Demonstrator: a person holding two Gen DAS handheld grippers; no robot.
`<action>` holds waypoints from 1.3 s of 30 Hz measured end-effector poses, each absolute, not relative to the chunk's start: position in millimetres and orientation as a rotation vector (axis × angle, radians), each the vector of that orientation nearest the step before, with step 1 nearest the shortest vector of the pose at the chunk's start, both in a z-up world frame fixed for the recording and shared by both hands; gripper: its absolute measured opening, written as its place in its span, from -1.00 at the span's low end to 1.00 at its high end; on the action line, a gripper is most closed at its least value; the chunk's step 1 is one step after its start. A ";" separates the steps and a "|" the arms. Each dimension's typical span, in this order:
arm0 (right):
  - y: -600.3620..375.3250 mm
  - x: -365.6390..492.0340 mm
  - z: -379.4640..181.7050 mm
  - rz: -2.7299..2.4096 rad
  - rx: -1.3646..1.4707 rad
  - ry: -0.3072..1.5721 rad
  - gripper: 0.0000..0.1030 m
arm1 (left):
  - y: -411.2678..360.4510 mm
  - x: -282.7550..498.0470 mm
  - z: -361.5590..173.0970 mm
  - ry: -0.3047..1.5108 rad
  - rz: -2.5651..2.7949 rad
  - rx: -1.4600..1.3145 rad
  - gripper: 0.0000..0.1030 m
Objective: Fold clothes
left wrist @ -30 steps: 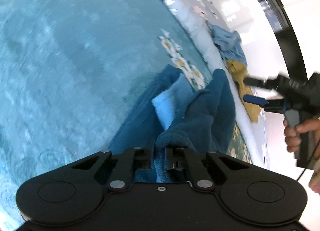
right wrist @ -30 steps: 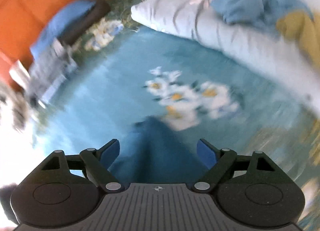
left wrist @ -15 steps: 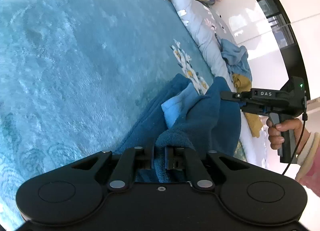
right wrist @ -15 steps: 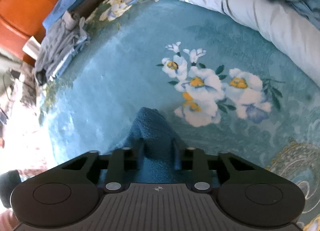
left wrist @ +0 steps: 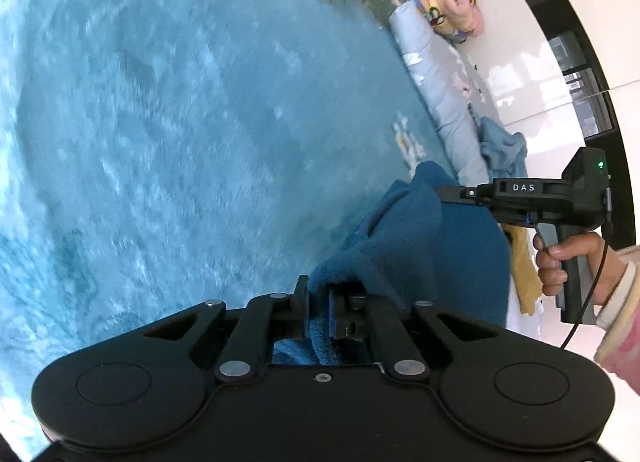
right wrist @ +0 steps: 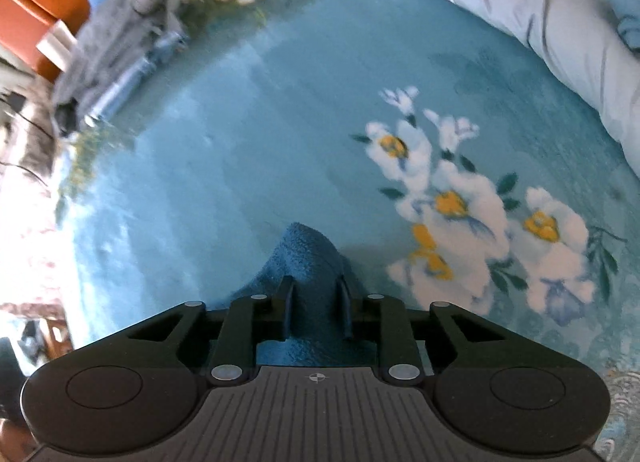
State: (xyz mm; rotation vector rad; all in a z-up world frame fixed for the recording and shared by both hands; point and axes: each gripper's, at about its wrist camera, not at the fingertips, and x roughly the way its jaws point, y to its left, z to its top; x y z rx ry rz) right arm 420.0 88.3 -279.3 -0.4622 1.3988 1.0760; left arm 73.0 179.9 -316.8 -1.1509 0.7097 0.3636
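Blue fleece garment [left wrist: 416, 246] now hangs pinched by both my left gripper [left wrist: 318, 302] and right gripper [right wrist: 316, 302], which was spread a second ago. Raised off the blue bedspread [right wrist: 248, 149], I think, though blur hides the hem; ready to fold.

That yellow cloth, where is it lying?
In the left wrist view, the yellow cloth lies at the right, behind the right hand-held gripper, just below a light blue garment.

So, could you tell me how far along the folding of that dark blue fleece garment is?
Early on. Done: both grippers have a grip, the left gripper and the right gripper each shut on the dark blue fleece garment, held bunched above the teal floral blanket. Left: spreading it flat and making every fold. A light blue garment and a yellow one lie unfolded on the pale quilt.
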 end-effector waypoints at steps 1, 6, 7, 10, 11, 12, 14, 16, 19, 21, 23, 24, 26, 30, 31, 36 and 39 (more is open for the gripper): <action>87.1 421.0 -281.9 1.068 -0.457 1.406 -0.43 | 178.5 74.3 -320.3 0.713 0.363 -1.156 -0.85; 85.9 419.3 -292.9 1.044 -0.457 1.423 -0.35 | 178.8 75.2 -329.3 0.730 0.364 -1.139 -0.76; 86.4 418.1 -293.5 1.044 -0.460 1.422 -0.35 | 179.3 75.3 -330.9 0.733 0.364 -1.139 -0.76; 87.1 415.3 -293.9 1.036 -0.473 1.419 -0.34 | 179.6 76.5 -331.3 0.742 0.356 -1.114 -0.74; 87.7 414.5 -293.1 1.030 -0.480 1.416 -0.32 | 179.3 76.8 -331.4 0.746 0.353 -1.108 -0.73; 88.4 413.6 -292.1 1.025 -0.489 1.411 -0.24 | 179.1 77.2 -331.3 0.751 0.353 -1.107 -0.72; 89.7 411.9 -289.9 1.013 -0.505 1.401 -0.17 | 181.4 78.7 -329.8 0.759 0.353 -1.107 -0.72; 91.1 410.2 -287.8 1.002 -0.522 1.391 -0.17 | 184.0 80.7 -324.8 0.771 0.344 -1.097 -0.72; 93.1 407.7 -284.6 0.985 -0.546 1.376 -0.16 | 192.2 77.9 -314.4 0.770 0.322 -1.093 -0.64; 94.5 406.0 -282.5 0.973 -0.562 1.366 -0.16 | 202.3 70.6 -303.0 0.759 0.313 -1.084 -0.41; 95.8 404.3 -280.3 0.962 -0.578 1.356 -0.16 | 210.5 63.8 -288.1 0.747 0.297 -1.046 -0.34; 96.5 403.5 -279.3 0.956 -0.586 1.351 -0.16 | 213.2 61.2 -280.0 0.744 0.287 -1.014 -0.34; 99.1 403.1 -281.0 0.944 -0.585 1.351 -0.16 | 215.9 57.9 -263.5 0.753 0.265 -0.936 -0.34; 99.4 401.5 -281.6 0.930 -0.583 1.346 -0.15 | 224.2 43.7 -250.2 0.765 0.283 -0.899 -0.34; 98.9 400.9 -280.9 0.926 -0.580 1.345 -0.15 | 228.1 40.4 -249.2 0.766 0.302 -0.900 -0.34; 96.5 396.2 -277.2 0.889 -0.563 1.337 -0.12 | 238.7 63.7 -227.0 0.695 0.284 -0.909 -0.35; 96.1 393.1 -273.2 0.870 -0.563 1.327 -0.11 | 223.9 101.4 -216.6 0.685 0.200 -0.878 -0.35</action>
